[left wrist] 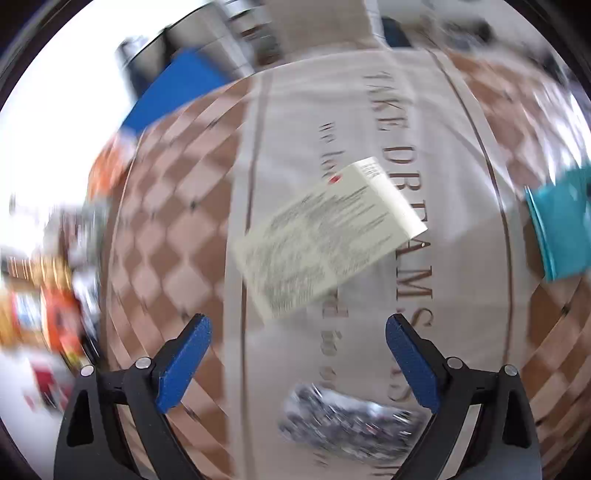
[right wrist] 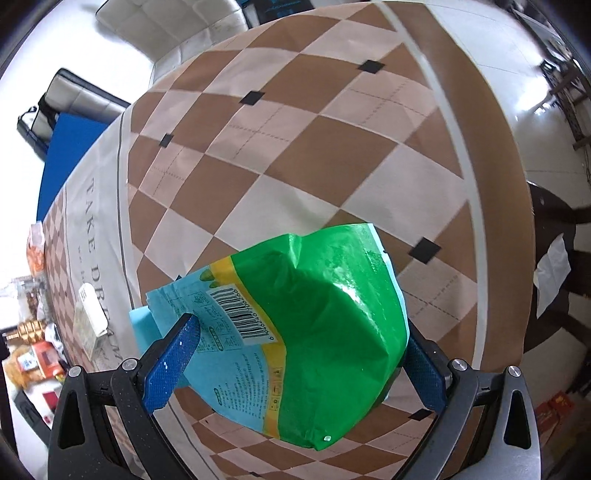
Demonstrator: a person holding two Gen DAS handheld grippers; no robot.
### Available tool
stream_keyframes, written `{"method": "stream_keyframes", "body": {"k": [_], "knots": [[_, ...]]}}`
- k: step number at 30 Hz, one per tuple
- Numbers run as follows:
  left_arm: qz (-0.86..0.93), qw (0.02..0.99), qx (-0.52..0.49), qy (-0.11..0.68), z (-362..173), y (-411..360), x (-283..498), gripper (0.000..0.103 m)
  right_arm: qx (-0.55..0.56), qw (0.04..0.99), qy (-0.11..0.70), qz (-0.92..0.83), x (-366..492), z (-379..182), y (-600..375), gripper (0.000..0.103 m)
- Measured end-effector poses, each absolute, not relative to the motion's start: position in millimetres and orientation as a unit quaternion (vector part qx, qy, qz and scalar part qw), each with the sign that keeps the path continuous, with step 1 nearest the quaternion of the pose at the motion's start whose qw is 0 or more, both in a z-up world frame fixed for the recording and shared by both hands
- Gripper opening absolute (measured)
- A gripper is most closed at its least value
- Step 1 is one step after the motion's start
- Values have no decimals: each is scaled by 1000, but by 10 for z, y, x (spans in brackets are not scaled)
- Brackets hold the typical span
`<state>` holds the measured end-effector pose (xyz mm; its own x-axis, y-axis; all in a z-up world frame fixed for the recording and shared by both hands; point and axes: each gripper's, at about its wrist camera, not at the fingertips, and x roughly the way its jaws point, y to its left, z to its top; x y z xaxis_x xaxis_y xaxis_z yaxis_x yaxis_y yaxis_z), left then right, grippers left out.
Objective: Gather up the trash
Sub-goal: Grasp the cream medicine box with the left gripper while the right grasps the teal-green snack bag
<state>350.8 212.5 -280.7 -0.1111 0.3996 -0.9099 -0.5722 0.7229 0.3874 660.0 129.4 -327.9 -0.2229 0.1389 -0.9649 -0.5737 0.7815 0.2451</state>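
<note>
My left gripper (left wrist: 299, 326) points down at the checked tablecloth (left wrist: 166, 229), open, nothing between its blue fingers. A white printed box (left wrist: 325, 240) lies flat just beyond its tips. A crumpled silver wrapper (left wrist: 347, 424) lies on the cloth lower down, between the finger bases. My right gripper (right wrist: 299, 328) stands wide over a puffed green and light-blue snack bag (right wrist: 325, 314) on the tablecloth (right wrist: 295, 147). The left fingertip (right wrist: 186, 328) overlaps the bag's blue end, and the bag's bulge hides most of the right finger. The white box (right wrist: 90, 317) shows far left.
Snack packets (right wrist: 33, 362) are piled past the table's left edge. A blue panel (right wrist: 70, 147) and white cushions (right wrist: 166, 26) stand beyond the far edge. A white napkin (right wrist: 552, 273) lies on a dark seat at right. A teal edge (left wrist: 561, 229) shows at right.
</note>
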Motion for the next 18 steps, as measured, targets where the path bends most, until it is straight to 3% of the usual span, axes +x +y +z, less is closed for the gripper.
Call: {"method": "stream_keyframes", "body": {"k": [8,10,11,18], "knots": [[174,641,58,745,-3124,2169,3988,96,-191,572,729,323,6484,-3317,1583,103],[157,627,62,760,-3209,2224,4072,96,-193,567,732,325,6481,-3332,1624,103],[150,626,60,763,-3222,2254,4101,101,-194,566,733,326,6481,-3335,1641,103],[103,616,3,781,-3241,2492,4198,103,-194,559,736,330,6452,-3354,1733,103]]}}
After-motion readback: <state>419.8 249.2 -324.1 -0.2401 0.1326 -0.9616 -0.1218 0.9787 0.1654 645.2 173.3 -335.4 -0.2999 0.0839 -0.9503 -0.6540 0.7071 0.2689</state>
